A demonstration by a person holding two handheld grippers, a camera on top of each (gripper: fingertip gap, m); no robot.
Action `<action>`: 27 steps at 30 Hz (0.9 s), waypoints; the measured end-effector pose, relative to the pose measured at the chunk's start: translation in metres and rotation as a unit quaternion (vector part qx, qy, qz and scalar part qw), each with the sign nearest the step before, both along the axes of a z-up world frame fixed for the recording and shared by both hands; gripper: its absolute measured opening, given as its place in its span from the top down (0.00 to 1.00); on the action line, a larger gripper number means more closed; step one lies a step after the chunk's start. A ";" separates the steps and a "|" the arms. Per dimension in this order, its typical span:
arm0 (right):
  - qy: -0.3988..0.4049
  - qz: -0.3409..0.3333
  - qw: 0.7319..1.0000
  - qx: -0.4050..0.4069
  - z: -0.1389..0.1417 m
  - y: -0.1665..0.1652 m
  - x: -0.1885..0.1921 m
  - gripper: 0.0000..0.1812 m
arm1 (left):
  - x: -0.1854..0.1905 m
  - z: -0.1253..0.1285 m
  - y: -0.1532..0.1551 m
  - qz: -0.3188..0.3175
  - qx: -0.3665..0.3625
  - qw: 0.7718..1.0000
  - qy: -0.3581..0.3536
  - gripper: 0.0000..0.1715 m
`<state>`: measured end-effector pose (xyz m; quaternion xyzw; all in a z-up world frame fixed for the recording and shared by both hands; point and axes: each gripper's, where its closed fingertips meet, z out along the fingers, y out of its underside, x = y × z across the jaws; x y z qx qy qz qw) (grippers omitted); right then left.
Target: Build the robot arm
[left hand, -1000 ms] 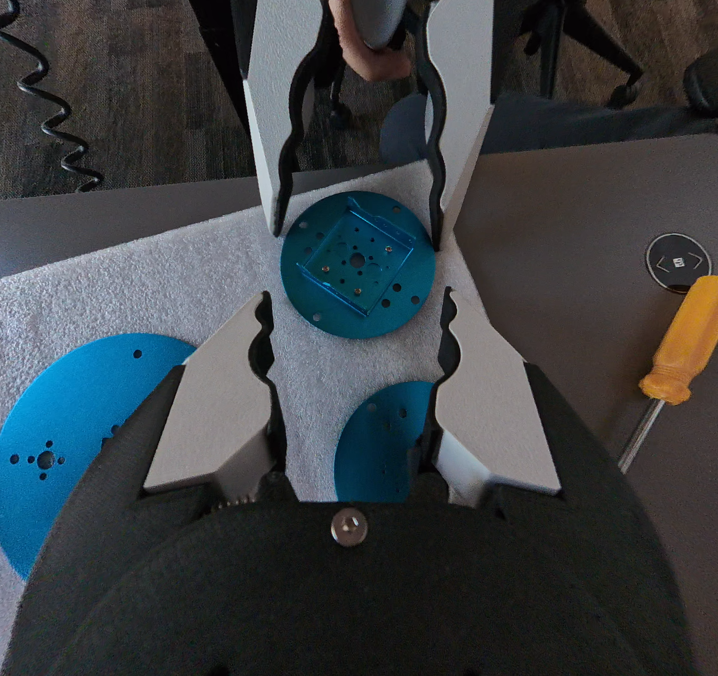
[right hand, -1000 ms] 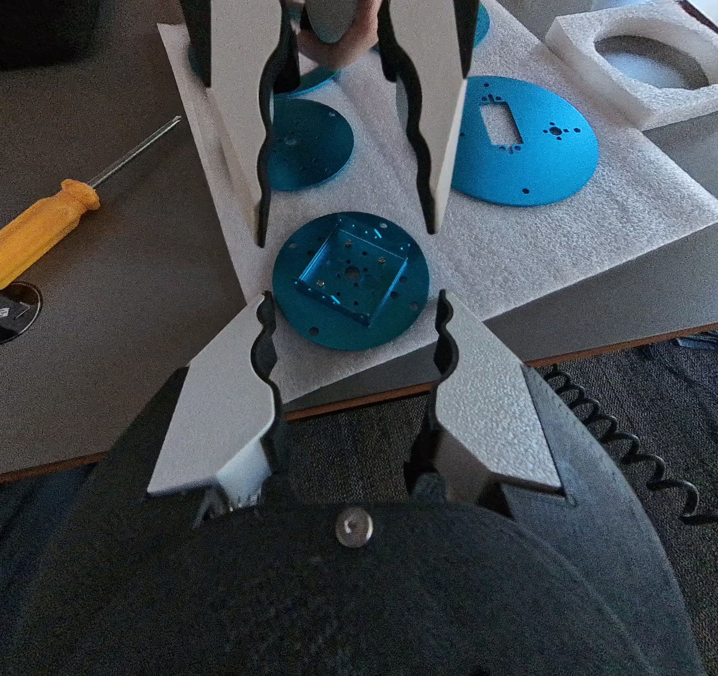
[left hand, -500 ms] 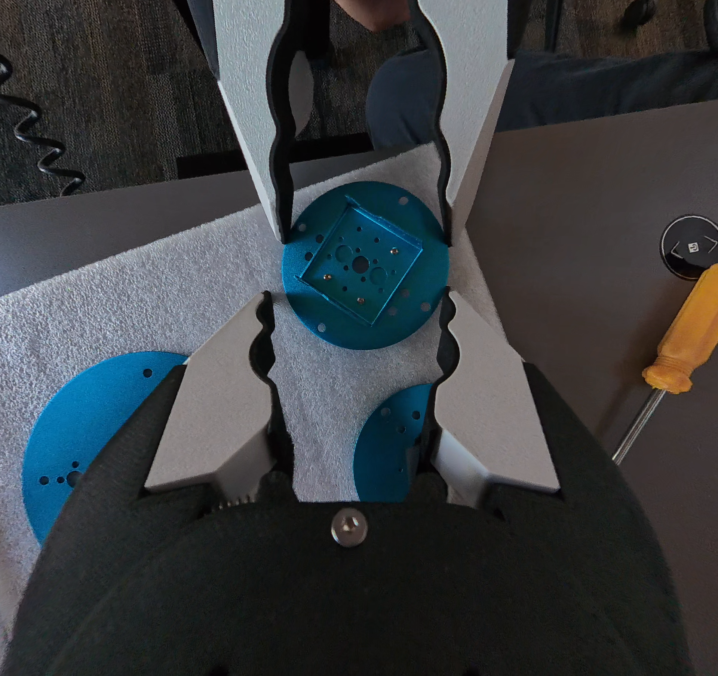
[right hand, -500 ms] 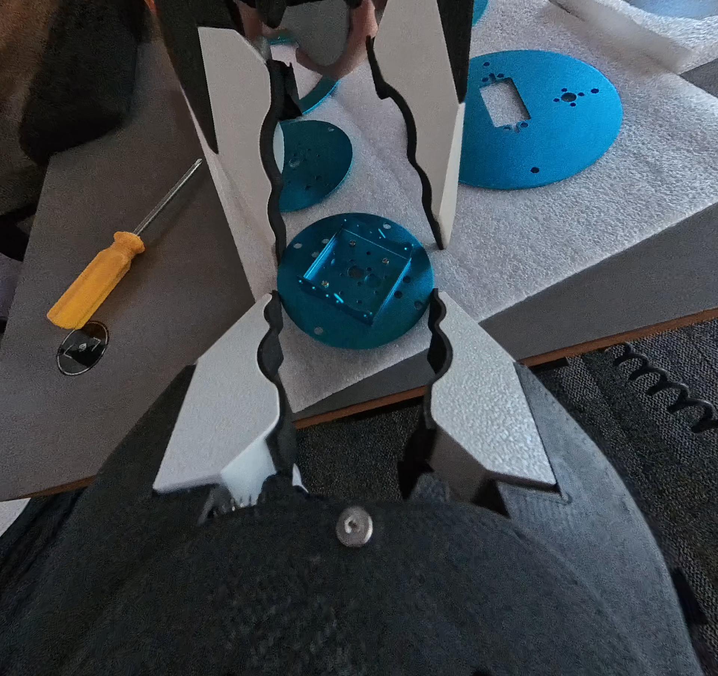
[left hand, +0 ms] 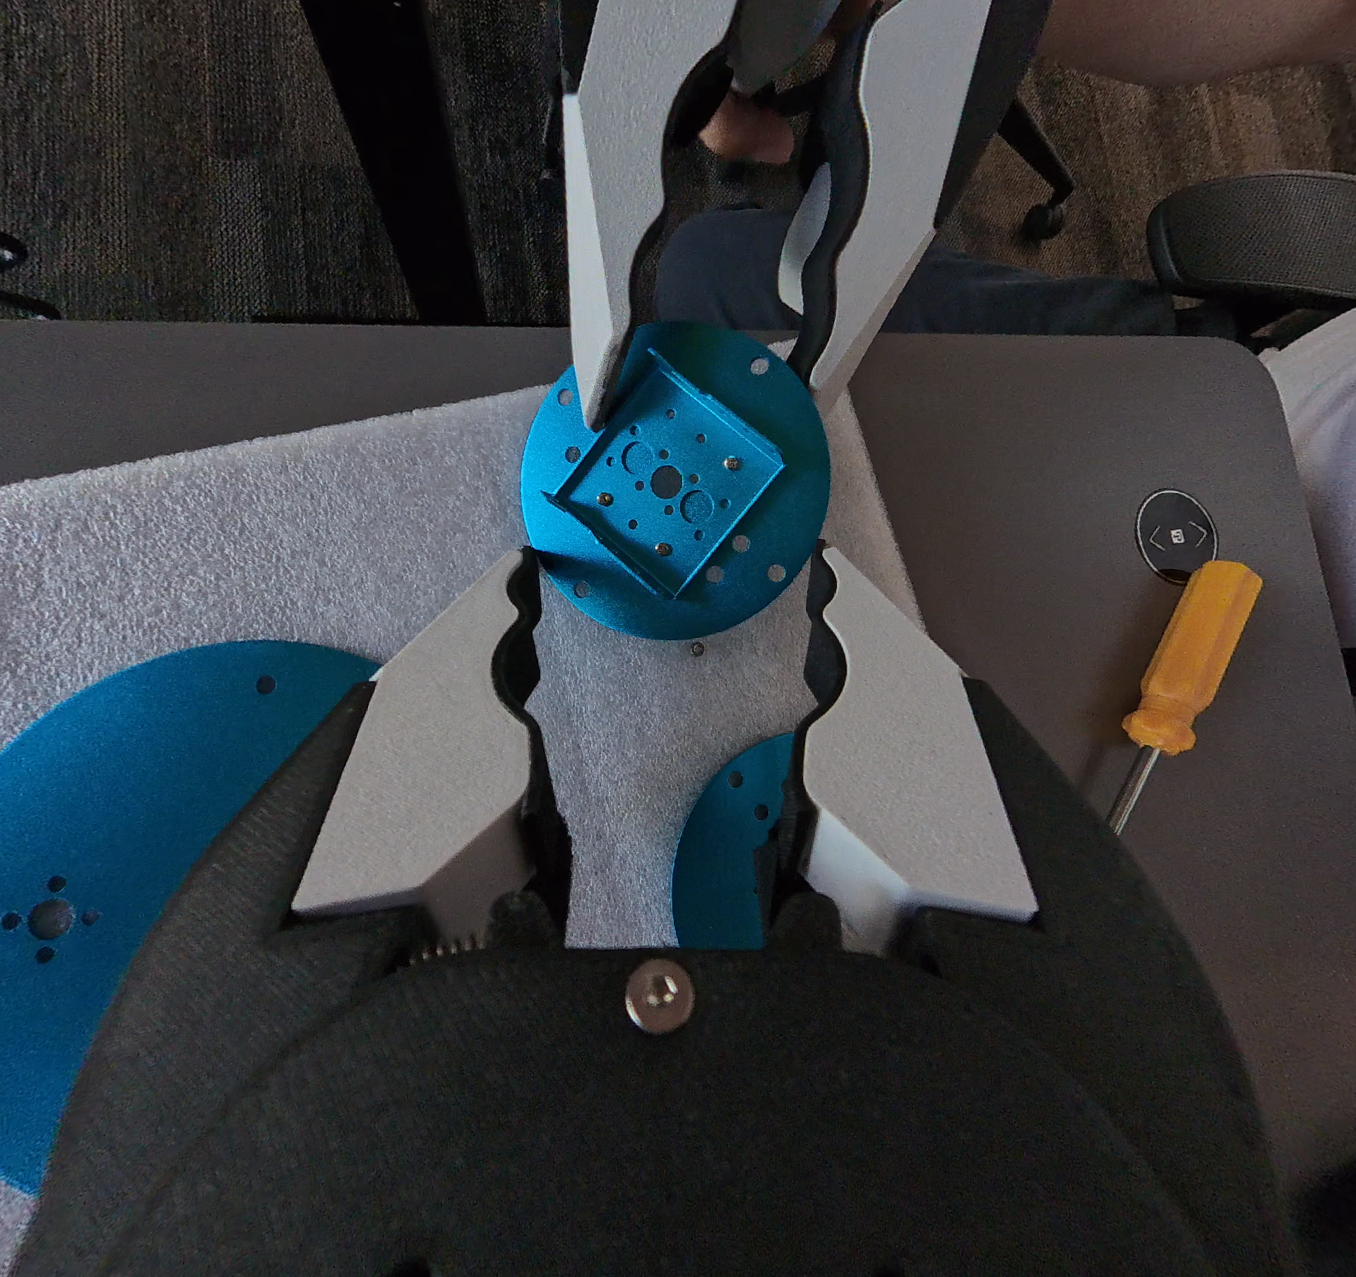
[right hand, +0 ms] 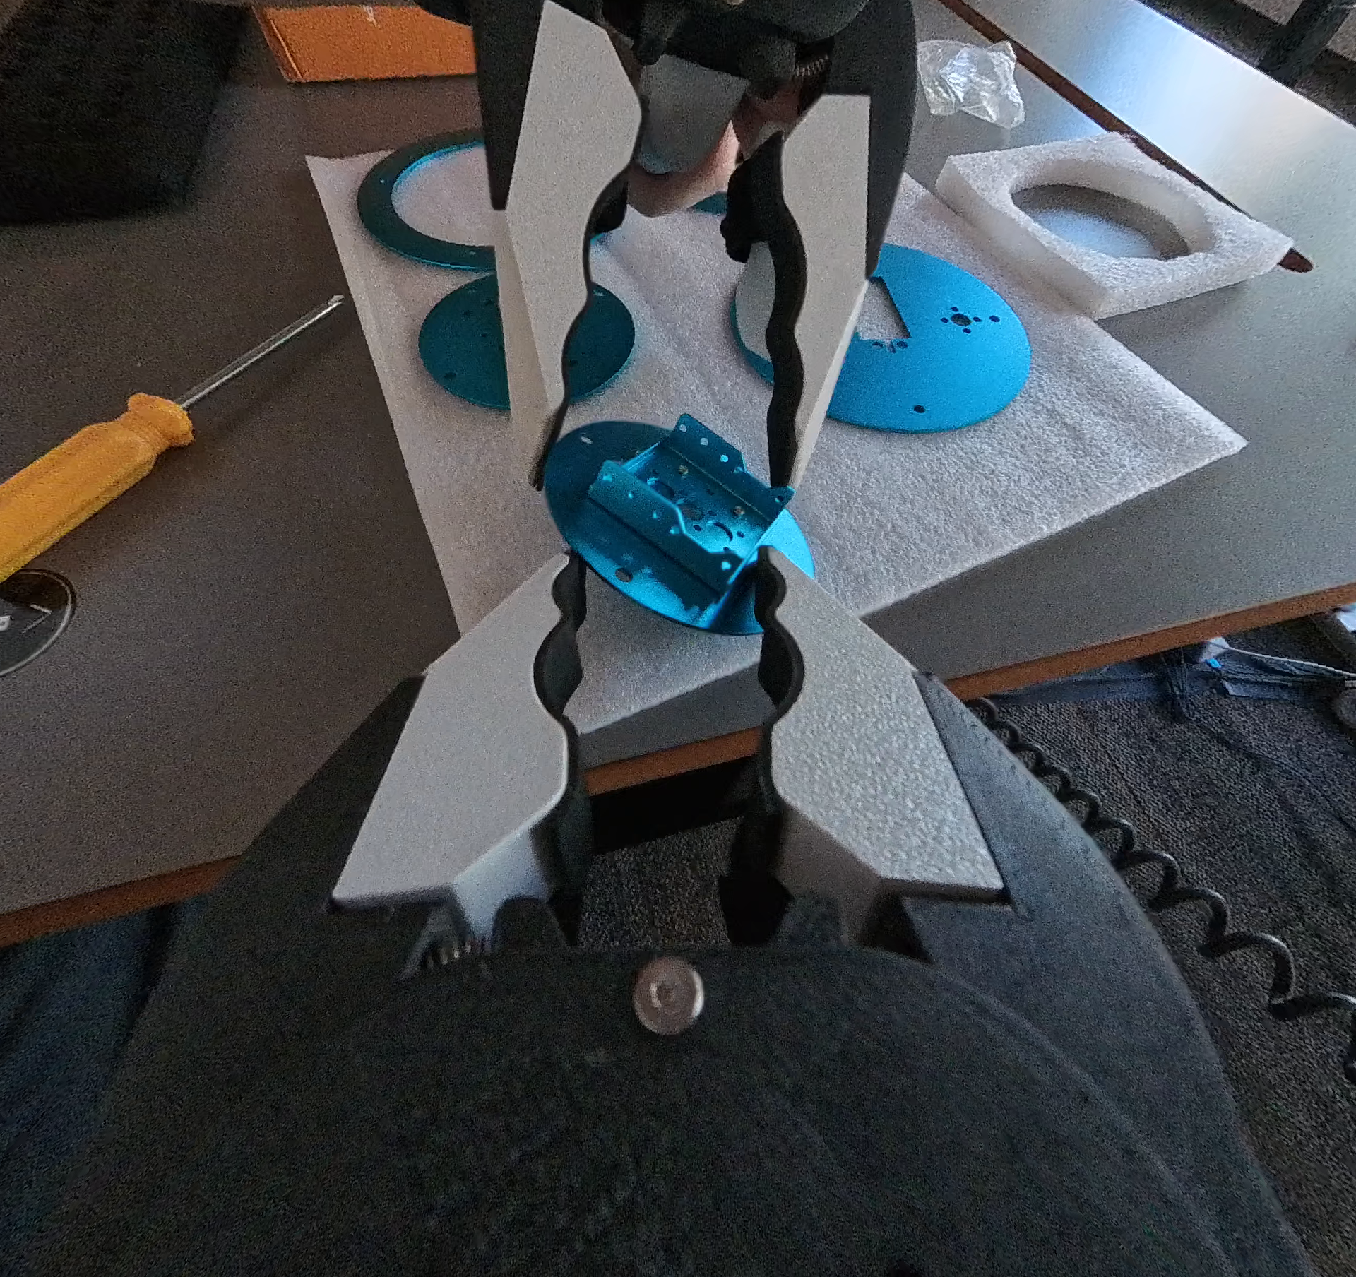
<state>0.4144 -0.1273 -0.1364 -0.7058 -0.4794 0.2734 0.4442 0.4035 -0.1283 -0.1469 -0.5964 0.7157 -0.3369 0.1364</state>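
A small blue disc (left hand: 763, 581) with a square blue bracket (left hand: 660, 486) screwed on top lies on a white foam sheet (left hand: 293, 508). In the right wrist view the disc (right hand: 580, 464) looks tilted. My left gripper (left hand: 673, 556) is open and empty, its tips just short of the disc's near edge. My right gripper (right hand: 666, 558) reaches in from the opposite side, jaws partly closed around the bracket (right hand: 682, 515). One pad (right hand: 767, 581) touches a bracket corner. I cannot tell whether the other pad touches. The left gripper (right hand: 660, 482) shows opposite it.
A yellow screwdriver (left hand: 1189, 655) lies on the grey table beside the foam. A large blue disc (right hand: 932, 354), a smaller one (right hand: 469, 346) and a blue ring (right hand: 381, 214) lie on the foam. A foam block (right hand: 1101, 222) sits behind. The table edge (right hand: 1101, 655) is near. My left and right fingertips are right by each other.
My right gripper has dropped lower and narrowed its jaws around the bracket. The disc has turned and now looks tilted. My left gripper has come closer to the disc.
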 end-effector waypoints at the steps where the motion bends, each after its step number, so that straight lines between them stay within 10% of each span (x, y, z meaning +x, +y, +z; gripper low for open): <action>1: -0.011 0.001 1.000 0.007 0.000 0.000 0.000 0.76 | 0.000 0.000 0.000 0.000 -0.001 1.000 -0.001 0.58; 15: -0.145 0.036 0.971 0.184 -0.002 -0.001 -0.011 0.86 | -0.005 0.001 -0.003 0.006 0.004 1.000 -0.016 0.56; 27: -0.085 0.052 0.987 0.122 0.004 0.000 -0.012 0.87 | -0.022 0.019 0.020 -0.052 0.296 0.951 -0.072 0.70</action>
